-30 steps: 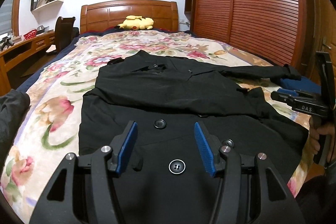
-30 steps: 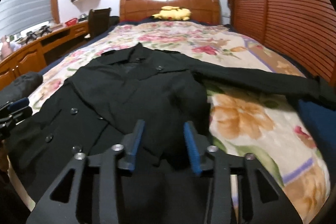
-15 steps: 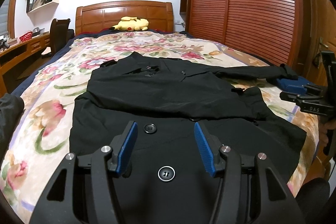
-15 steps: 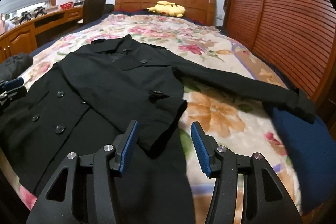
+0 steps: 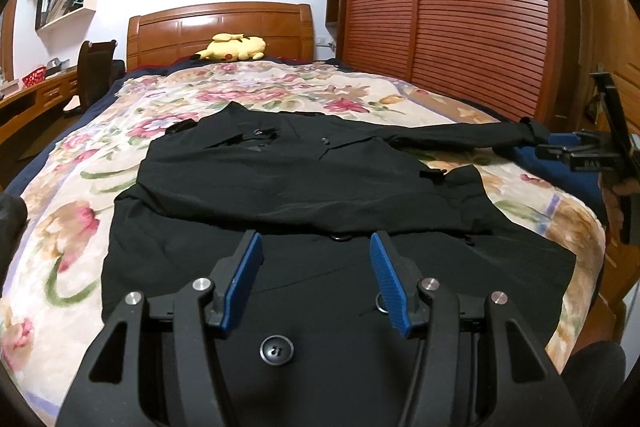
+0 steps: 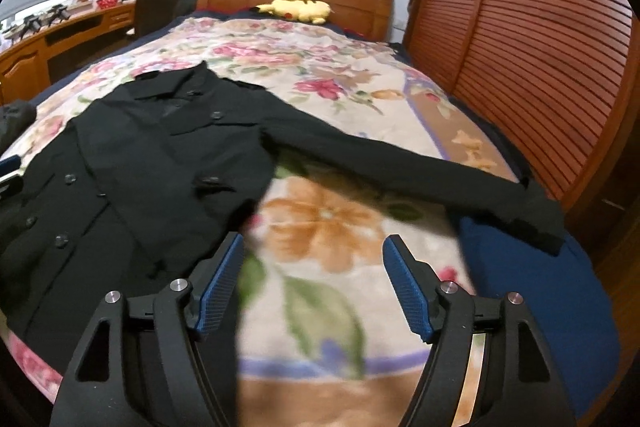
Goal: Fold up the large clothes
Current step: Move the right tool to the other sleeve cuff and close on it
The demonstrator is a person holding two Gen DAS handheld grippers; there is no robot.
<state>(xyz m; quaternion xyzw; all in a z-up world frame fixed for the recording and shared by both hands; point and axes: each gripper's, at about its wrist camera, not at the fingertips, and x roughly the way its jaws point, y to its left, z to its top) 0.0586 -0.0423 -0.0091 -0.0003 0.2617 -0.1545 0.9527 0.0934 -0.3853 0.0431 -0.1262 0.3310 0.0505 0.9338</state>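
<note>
A black double-breasted coat (image 5: pixel 304 179) lies face up on the floral bedspread (image 5: pixel 72 227). One sleeve is folded across its chest (image 6: pixel 168 163). The other sleeve (image 6: pixel 400 163) stretches out to the right, with its cuff resting on a blue cushion (image 6: pixel 532 283). My left gripper (image 5: pixel 316 243) hovers open over the coat's lower front, and its pads hold nothing. My right gripper (image 6: pixel 315 241) is over bare bedspread just right of the coat's edge. Its jaws are opening and nothing is between them. The right gripper (image 5: pixel 576 151) also shows near the cuff in the left wrist view.
A yellow plush toy (image 5: pixel 232 47) lies against the wooden headboard (image 5: pixel 220 23). A slatted wooden wardrobe (image 5: pixel 460 7) runs along the bed's right side. A desk and a chair (image 6: pixel 156 7) stand on the left. A dark sleeve (image 5: pixel 10 227) shows at the left edge.
The right gripper has moved right, off the folded sleeve and onto bare bedspread, and its jaws have widened. The left gripper has shifted slightly over the coat's front, still open.
</note>
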